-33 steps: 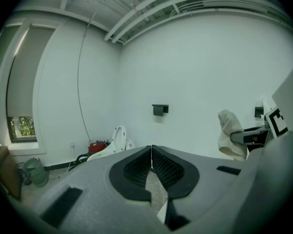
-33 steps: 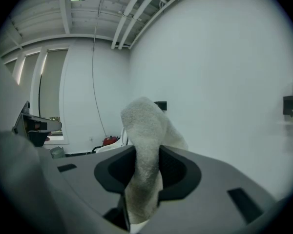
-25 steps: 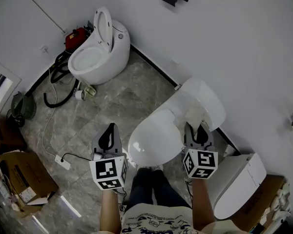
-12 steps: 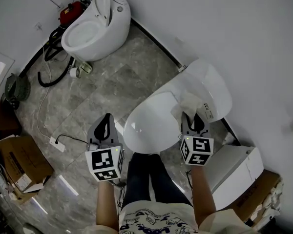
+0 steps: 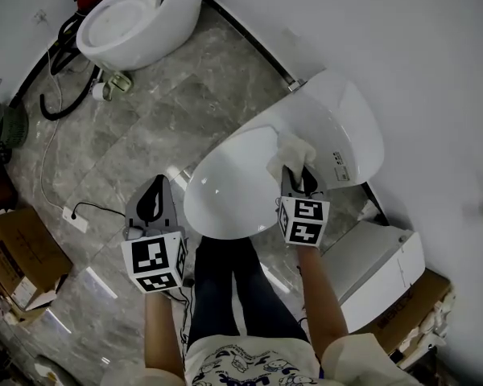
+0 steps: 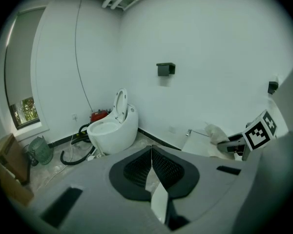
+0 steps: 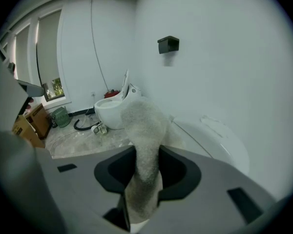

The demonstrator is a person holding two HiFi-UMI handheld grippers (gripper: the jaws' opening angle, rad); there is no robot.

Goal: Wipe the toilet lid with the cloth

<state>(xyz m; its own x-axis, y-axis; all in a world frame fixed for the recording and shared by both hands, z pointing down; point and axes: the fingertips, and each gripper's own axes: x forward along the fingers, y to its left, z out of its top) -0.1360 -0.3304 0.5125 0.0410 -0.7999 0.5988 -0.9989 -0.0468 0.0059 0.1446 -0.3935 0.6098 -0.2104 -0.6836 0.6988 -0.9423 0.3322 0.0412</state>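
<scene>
**Right tongs on cloth at rear of lid; left tongs idle**

- Right gripper [image 5: 295,177]: jaws clamped on the pale cloth [image 5: 291,148], which bunches out past the tips. Right forearm stretched straight forward from the body, marker cube facing up
- Cloth sits on the rear part of the closed white toilet lid [image 5: 229,187], close to the hinge end, towards the lid's right side
- Left gripper [image 5: 151,206]: jaws pressed together, nothing between them. Left forearm also reaches forward but stays to the left of the toilet, over the grey stone floor [image 5: 157,115], apart from the lid
- Person stands at the front of the toilet, dark trouser legs just below the lid's front edge
- A second toilet [image 5: 137,14] stands by the far wall, seat raised, black hose [image 5: 56,43] beside it; cardboard box [image 5: 16,256] at far left
</scene>
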